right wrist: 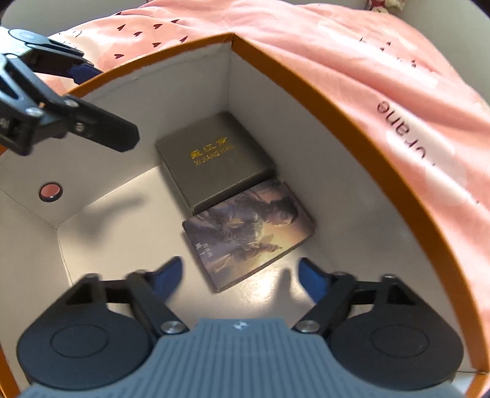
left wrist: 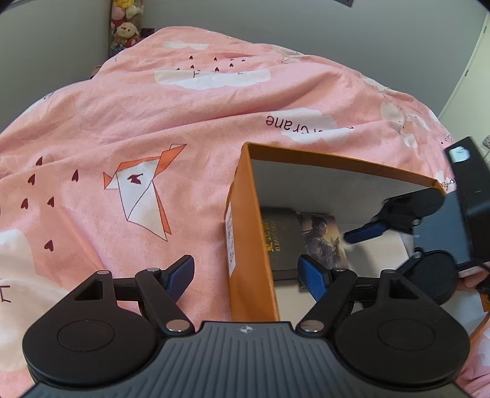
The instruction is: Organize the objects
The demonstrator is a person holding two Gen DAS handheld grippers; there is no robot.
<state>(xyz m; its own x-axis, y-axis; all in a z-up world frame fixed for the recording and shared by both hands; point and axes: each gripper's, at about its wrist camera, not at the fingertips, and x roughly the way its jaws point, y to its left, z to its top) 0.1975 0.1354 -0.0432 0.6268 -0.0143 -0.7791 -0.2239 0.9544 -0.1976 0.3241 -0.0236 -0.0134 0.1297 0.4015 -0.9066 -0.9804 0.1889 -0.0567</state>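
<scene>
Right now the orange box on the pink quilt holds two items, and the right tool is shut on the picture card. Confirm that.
Not quite. The orange box on the pink quilt does hold two items, a grey case and the picture card, but the right wrist view shows the right tool open above the card, gripping nothing.

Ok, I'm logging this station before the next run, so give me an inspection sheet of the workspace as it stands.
Surface: pink quilt with paper-crane print, rumpled.
Job's things: open orange box on the quilt; inside, on its floor, a grey case with gold lettering in the corner and a picture card touching its near edge.
Clutter: black box at the right edge.
Tongs: left tongs open, straddling the orange box's wall; right tongs open, empty, inside the box over the card.
Cables: nothing seen.
Surroundings: plush toys against a grey wall.
</scene>
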